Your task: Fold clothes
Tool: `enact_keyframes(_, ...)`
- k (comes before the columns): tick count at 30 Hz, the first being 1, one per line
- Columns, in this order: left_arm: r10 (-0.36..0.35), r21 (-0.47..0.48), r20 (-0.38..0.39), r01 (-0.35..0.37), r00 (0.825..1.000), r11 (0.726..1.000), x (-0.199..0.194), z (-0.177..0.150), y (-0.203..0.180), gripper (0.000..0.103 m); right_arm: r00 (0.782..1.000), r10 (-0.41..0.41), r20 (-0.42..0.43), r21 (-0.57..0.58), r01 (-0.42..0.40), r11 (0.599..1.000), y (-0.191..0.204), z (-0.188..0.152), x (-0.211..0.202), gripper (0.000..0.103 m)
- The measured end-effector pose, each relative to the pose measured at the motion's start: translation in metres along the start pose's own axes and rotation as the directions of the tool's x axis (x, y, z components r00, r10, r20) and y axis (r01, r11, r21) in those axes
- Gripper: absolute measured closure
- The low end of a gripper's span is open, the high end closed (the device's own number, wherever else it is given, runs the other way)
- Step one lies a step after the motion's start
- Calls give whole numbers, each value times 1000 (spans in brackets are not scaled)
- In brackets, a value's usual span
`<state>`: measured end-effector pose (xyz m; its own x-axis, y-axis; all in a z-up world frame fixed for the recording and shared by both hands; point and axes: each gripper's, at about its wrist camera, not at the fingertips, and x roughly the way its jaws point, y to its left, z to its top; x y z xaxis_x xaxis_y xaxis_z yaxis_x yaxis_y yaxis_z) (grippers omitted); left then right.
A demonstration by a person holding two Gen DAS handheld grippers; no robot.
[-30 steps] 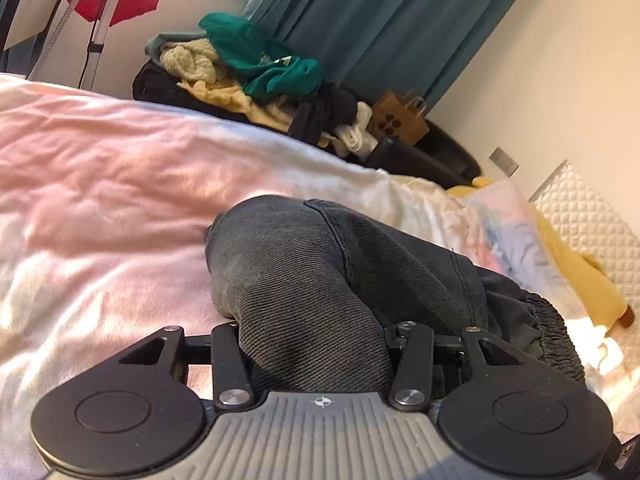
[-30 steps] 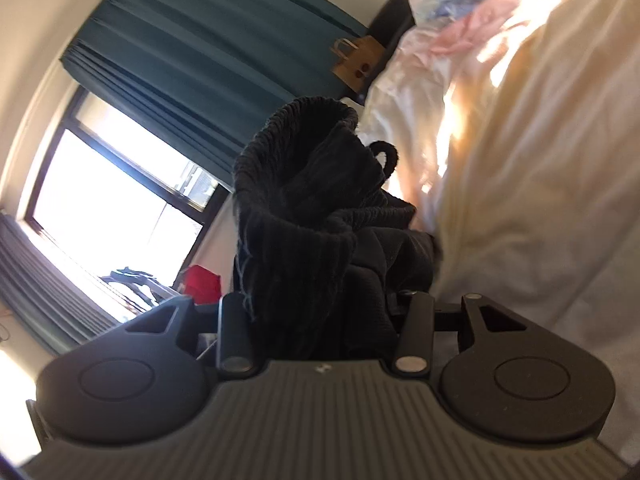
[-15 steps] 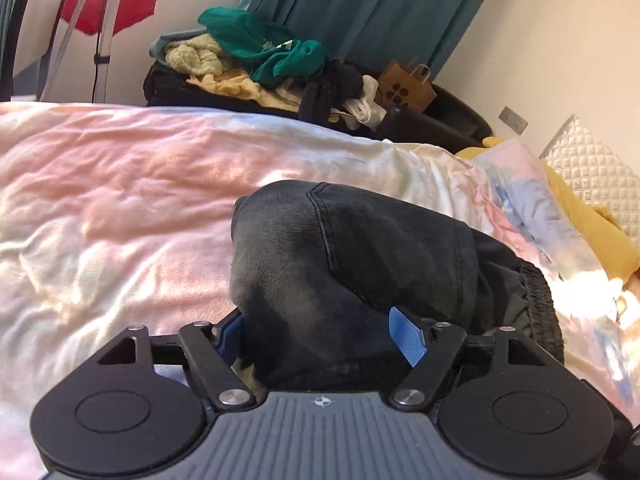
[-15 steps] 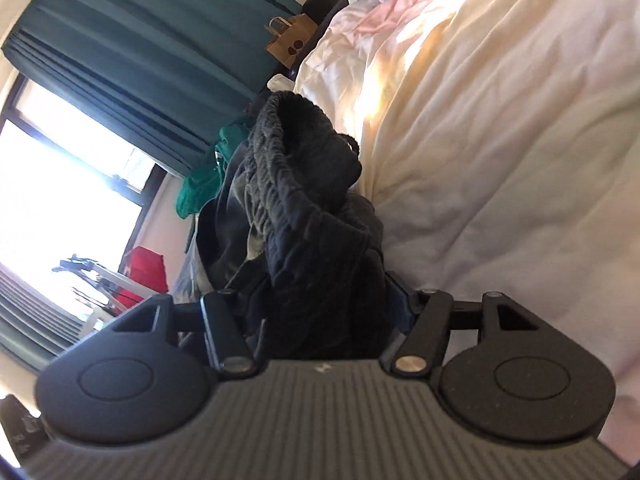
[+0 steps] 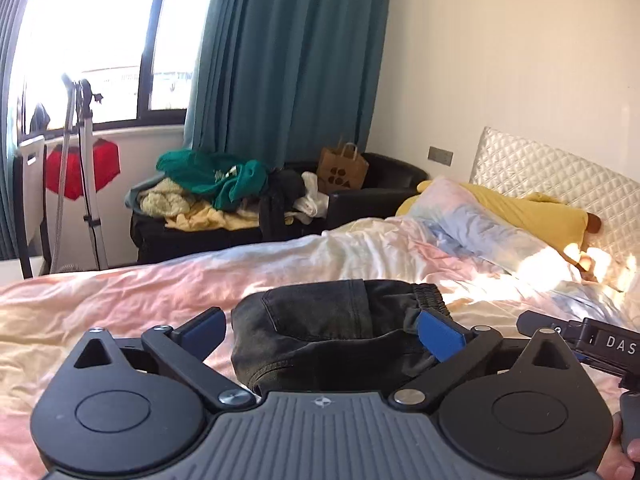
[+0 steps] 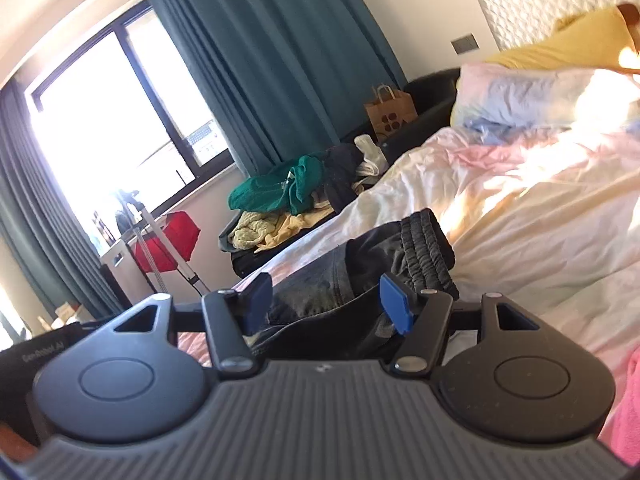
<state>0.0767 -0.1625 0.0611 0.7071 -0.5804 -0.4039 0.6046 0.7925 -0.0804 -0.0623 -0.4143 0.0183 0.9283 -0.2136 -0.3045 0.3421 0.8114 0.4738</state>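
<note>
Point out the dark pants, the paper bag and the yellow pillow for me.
dark pants (image 5: 320,320): left wrist view, top of the folded denim.
paper bag (image 5: 342,170): left wrist view, printed front.
yellow pillow (image 5: 532,216): left wrist view, upper side.

The left gripper (image 5: 322,330) points slightly downward, its jaws opening wide, blue pads (image 5: 439,338) pressing on nothing. The right gripper (image 6: 326,300) also tilts slightly down, jaws parted and gripping nothing. A hand (image 5: 624,456) shows at the left view's lower right corner.

Charcoal trousers (image 5: 320,320), pastel tie-dye duvet (image 5: 120,292), teal curtain (image 5: 288,60).
</note>
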Motion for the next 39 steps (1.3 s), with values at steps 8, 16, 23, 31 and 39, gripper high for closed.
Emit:
enact_keyframes(8,110,94,107,-120,988,988,-94,-32,-23,0,998,27,50,-165,-18,986,45,-19,-63,26)
enact_keyframes(16,198,25,120,-203,973,979,-121,-64,-21,0,995,51,84,-236,-30,971,54,-42,-66,20)
enact_keyframes(23,252,42,98,-257,963,966,-110,-92,-6,0,998,44,53,-213,-32,977,38,-73,-42,20)
enact_keyframes(31,269,65,83,-275,960,959,-90,-116,3,0,997,-39,67,-267,56,962,29,-112,-26,20)
enact_keyframes(39,253,51,44,-255,966,966,-74,-129,6,0,997,-46,70,-322,66,944,39,-120,-24,20)
